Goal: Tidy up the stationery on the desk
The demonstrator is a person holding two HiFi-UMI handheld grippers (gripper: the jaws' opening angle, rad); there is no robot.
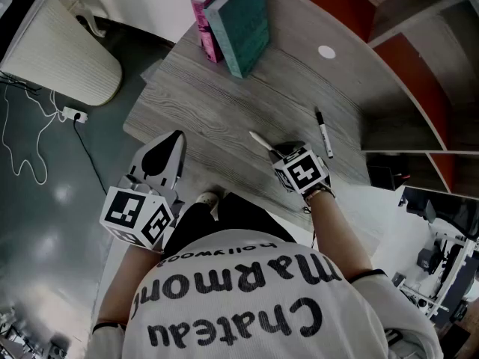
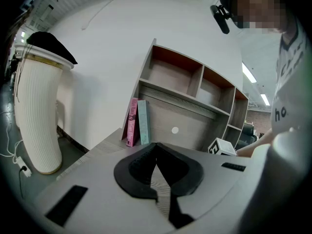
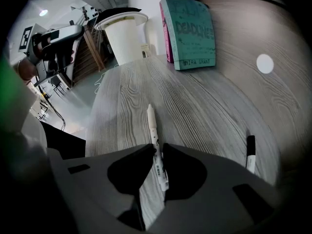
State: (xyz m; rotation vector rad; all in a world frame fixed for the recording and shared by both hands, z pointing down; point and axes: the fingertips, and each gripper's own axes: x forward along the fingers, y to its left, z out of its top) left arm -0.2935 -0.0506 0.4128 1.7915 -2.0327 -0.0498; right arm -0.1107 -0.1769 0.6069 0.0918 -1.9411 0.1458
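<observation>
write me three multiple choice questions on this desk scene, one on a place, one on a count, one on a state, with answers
1. Where do the pink book and the teal book stand?
A. on the floor
B. at the back of the desk, against the shelf unit
C. inside a shelf compartment

2. How many pens or markers lie on the desk?
A. one
B. two
C. four

3. The right tongs are:
A. wide apart over bare wood
B. closed on the teal book
C. closed on the white pen

Answers:
1 B: both gripper views show the books upright on the desk by the shelf unit.
2 B: only the white pen and a black-capped marker show.
3 C: the right gripper view shows the tips pinching the pen.
</observation>
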